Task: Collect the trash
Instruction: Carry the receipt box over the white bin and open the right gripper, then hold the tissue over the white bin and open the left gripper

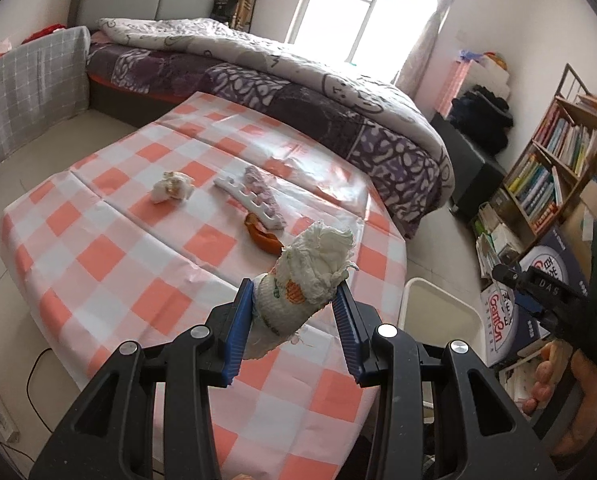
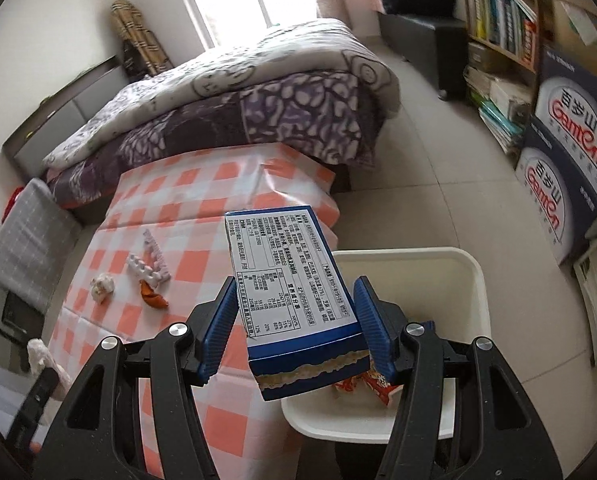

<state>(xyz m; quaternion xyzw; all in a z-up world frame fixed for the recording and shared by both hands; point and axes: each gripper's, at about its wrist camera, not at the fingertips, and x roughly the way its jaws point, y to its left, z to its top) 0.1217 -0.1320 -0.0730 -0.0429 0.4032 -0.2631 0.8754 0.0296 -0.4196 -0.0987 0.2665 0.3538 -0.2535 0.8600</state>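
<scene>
A desk [image 1: 110, 248] under an orange-and-white checked cloth stands against a bed [image 1: 298, 80] with a purple-patterned quilt, on a pale tiled floor; a window [image 1: 350, 4] is bright beyond, and a bookshelf [image 1: 558, 168] stands well to the right of the left fingers. Stacked cartons [image 2: 566, 168] by the shelf read "GamOn".

The left gripper [image 1: 296, 300] has its blue fingers closed on a crumpled white paper wad [image 1: 314, 276] with an orange print. Ahead of them on the cloth lie another small wad [image 1: 172, 192], a white plastic strip [image 1: 250, 202] and orange peel [image 1: 262, 238].

The right gripper [image 2: 298, 320] grips a blue box [image 2: 294, 292] with a printed nutrition label, too small to read, held partly over the white bin [image 2: 470, 280], which sits just beside the desk and holds red wrappers [image 2: 374, 386].
</scene>
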